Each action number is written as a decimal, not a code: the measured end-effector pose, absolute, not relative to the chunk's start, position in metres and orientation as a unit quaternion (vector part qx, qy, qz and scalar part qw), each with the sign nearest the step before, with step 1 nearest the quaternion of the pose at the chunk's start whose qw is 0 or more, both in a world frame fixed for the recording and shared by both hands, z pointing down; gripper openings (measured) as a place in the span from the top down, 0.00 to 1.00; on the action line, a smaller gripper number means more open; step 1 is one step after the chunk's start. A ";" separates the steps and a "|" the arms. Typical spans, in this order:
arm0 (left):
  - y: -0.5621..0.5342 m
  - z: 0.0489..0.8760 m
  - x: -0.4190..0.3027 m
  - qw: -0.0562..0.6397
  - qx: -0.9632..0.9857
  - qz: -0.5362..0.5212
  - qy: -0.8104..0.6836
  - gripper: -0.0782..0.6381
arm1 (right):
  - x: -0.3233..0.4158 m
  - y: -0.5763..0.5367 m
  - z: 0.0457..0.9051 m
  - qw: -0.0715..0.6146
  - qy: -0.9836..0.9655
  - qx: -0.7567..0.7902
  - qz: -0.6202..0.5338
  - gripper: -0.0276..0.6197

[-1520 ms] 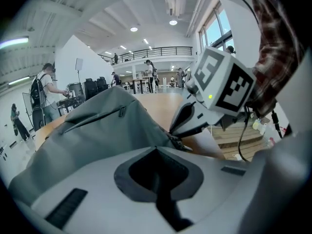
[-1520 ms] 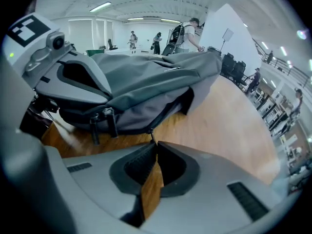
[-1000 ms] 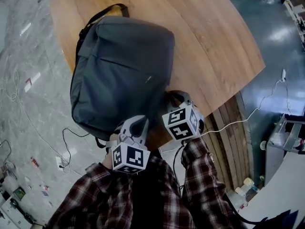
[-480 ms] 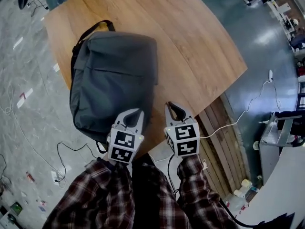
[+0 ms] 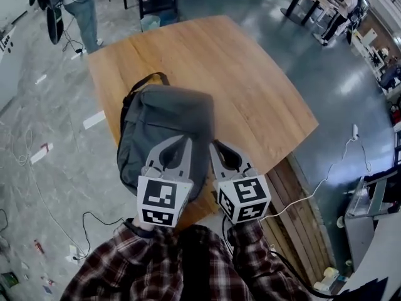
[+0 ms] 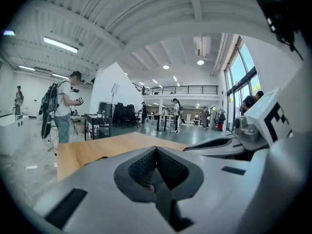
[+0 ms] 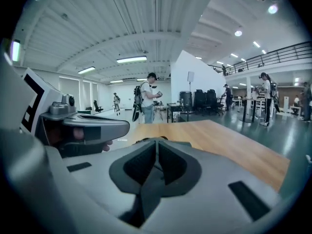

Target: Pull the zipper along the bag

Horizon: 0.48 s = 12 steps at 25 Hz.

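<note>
Bag (image 5: 164, 121), grey, lies flat on the wooden surface (image 5: 250, 74), with its strap (image 5: 147, 78) looping off the far left corner. We see the left gripper (image 5: 186, 140) over the bag's near half, pointing away from the person. Most of the bag is ahead of and to the left of its fingers. The right gripper (image 5: 213, 145) is just beside it, over the bag's right edge, with bare surface ahead of and to the right of its fingers.

In the left gripper view, the left gripper (image 6: 156, 149) has its fingers together with the tips meeting, and nothing is clamped between them. That view looks out level over the surface, and the right gripper's body sits to the right of the fingers. In the right gripper view, the right gripper (image 7: 157, 141) also has its fingers together with nothing between them, and the left gripper's body sits to the left. We cannot tell whether either set of tips touches the bag fabric.

Plaid sleeves (image 5: 144, 265) are behind both grippers. A person (image 5: 78, 8) stands on the floor well beyond the fingers, past the far left of the surface.
</note>
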<state>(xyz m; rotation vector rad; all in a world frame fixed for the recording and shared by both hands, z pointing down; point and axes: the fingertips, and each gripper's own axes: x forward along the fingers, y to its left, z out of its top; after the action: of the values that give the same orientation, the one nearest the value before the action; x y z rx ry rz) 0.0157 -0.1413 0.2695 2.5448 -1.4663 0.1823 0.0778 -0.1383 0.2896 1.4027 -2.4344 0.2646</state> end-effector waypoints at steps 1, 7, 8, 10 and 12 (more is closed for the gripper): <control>-0.138 0.257 0.010 0.094 0.859 0.054 -0.501 0.88 | 0.071 -0.136 0.277 0.149 -0.857 0.486 0.083 0.91; -0.119 0.214 -0.019 0.069 0.849 0.030 -0.523 0.88 | 0.037 -0.123 0.227 0.112 -0.882 0.457 0.040 0.92; -0.117 0.214 -0.021 0.070 0.848 0.029 -0.525 0.88 | 0.034 -0.121 0.223 0.112 -0.883 0.455 0.033 0.92; -0.114 0.214 -0.023 0.072 0.847 0.026 -0.526 0.88 | 0.031 -0.118 0.217 0.112 -0.885 0.451 0.025 0.94; -0.113 0.215 -0.023 0.070 0.846 0.025 -0.527 0.88 | 0.030 -0.114 0.214 0.112 -0.887 0.447 0.023 0.94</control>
<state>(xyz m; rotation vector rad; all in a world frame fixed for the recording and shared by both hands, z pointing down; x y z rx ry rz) -0.0234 -0.1128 0.2147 2.5460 -1.5860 0.0759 0.0296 -0.1144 0.2145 1.3126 -2.6050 0.0679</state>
